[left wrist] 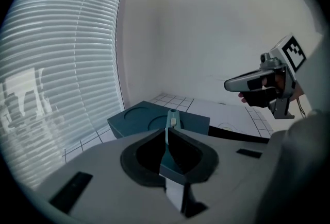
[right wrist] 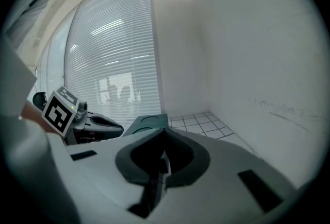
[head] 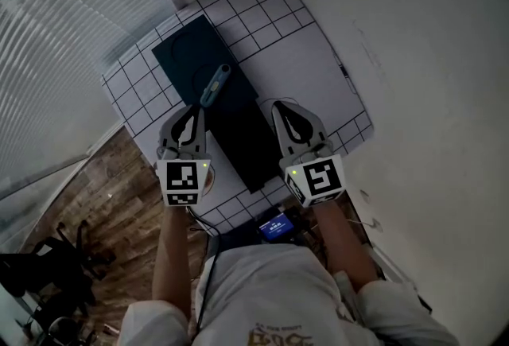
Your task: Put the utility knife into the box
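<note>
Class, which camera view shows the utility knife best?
The head view: the utility knife shows lengthwise over the box, held in the left gripper jaws. The left gripper view shows it end-on; the right gripper view, nothing clear.

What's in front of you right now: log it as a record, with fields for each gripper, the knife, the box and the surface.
left gripper: shut on the utility knife
right gripper: shut, nothing between its jaws
utility knife: teal, sticking forward out of the left jaws, over the box in the head view, not yet inside
box: dark, round recesses on top, lying on the mat
mat: white with black grid lines
</note>
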The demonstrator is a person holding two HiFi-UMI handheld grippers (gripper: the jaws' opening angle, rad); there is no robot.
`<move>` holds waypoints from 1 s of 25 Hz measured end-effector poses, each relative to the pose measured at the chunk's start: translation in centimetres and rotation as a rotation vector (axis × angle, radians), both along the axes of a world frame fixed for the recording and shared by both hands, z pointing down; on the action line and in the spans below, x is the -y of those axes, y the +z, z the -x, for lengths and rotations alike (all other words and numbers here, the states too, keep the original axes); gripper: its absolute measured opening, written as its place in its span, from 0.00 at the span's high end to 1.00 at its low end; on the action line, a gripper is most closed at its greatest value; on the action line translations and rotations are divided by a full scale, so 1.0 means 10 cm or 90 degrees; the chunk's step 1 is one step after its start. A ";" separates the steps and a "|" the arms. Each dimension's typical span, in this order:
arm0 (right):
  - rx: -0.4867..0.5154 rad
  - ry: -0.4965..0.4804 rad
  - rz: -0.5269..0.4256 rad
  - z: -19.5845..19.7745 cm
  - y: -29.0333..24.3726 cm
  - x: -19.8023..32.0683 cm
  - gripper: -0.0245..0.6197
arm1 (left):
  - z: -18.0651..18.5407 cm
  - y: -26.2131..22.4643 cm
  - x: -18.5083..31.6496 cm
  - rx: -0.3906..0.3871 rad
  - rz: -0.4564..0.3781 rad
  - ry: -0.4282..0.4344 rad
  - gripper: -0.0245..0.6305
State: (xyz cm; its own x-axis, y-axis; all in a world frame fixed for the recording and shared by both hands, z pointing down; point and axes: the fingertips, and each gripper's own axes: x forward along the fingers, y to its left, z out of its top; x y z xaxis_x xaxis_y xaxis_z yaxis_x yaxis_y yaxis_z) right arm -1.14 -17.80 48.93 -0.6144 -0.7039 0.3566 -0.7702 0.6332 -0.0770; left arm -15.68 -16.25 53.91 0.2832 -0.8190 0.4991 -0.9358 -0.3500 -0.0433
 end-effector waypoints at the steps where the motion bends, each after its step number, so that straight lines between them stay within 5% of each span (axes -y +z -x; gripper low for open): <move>1: -0.001 -0.001 0.001 0.01 0.02 0.01 0.95 | 0.00 0.02 0.01 0.003 0.002 0.003 0.95; 8: 0.004 0.007 0.017 0.06 0.16 0.03 0.95 | -0.04 0.10 0.08 -0.016 0.007 0.009 0.93; 13: -0.004 0.000 0.026 0.09 0.23 0.04 0.95 | -0.06 0.12 0.15 -0.038 0.016 0.014 0.71; 25: -0.010 0.009 0.036 0.02 0.31 0.05 0.95 | -0.30 0.16 0.28 -0.043 0.047 0.049 0.61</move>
